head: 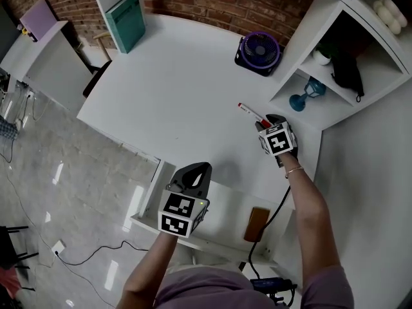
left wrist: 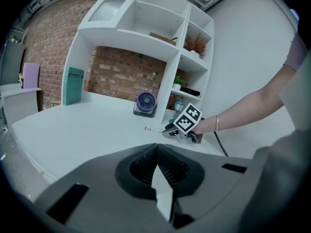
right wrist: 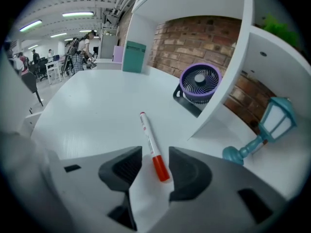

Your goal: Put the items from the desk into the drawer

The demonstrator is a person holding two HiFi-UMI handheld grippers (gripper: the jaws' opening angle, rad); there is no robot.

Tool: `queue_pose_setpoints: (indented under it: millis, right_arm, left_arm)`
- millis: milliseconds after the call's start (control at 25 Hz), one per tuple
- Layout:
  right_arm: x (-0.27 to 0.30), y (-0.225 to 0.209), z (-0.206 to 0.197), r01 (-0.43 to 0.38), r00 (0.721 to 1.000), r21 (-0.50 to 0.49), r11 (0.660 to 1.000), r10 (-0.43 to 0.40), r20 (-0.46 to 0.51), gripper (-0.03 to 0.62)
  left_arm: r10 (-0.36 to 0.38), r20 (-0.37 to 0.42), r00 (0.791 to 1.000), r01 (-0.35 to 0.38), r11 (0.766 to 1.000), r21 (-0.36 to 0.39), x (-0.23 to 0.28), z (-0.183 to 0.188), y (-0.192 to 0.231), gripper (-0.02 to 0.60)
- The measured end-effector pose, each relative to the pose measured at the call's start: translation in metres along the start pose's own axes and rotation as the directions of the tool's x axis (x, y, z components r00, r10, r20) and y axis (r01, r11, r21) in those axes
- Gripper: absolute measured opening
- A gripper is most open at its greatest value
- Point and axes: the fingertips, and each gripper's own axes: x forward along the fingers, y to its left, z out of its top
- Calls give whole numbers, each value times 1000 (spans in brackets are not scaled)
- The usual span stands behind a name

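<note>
A white marker with a red cap [head: 252,114] lies on the white desk [head: 180,89], close to the shelf unit. My right gripper [head: 269,120] is open and set down around it. In the right gripper view the red cap end of the marker [right wrist: 158,164] lies between the two fingers with a gap on each side. My left gripper [head: 196,172] is shut and holds nothing. It hovers at the desk's near edge above the open white drawer [head: 212,201]. In the left gripper view the marker [left wrist: 153,129] and the right gripper [left wrist: 170,131] show across the desk.
A purple fan [head: 259,52] stands at the back by the white shelf unit [head: 335,56], which holds a teal lamp [head: 302,98]. A teal book [head: 127,22] leans at the far left. A brown flat object [head: 257,224] sits at the drawer's right end.
</note>
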Motion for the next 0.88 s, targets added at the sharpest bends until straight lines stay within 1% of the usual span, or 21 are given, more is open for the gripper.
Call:
queue_pose_setpoints:
  millis: [320, 440, 520, 680, 880]
  right_arm:
    - [20, 9, 15, -60, 998, -7, 998, 60, -19, 178]
    - [24, 11, 16, -93, 995, -17, 996, 92, -36, 165]
    - [25, 10, 17, -115, 993, -8, 993, 115, -40, 179]
    - [25, 11, 16, -153, 987, 16, 988, 154, -55, 176]
    - [28, 16, 15, -205, 976, 10, 979, 205, -71, 143]
  left_arm:
    - [10, -11, 1000, -10, 1000, -27, 2, -5, 16, -2]
    - [13, -16, 1000, -14, 999, -34, 2, -7, 21, -2]
    - [14, -19, 1000, -15, 999, -38, 3, -8, 24, -2]
    - [10, -24, 1000, -11, 999, -46, 3, -11, 25, -2]
    - [12, -30, 999, -14, 999, -52, 4, -14, 28, -2]
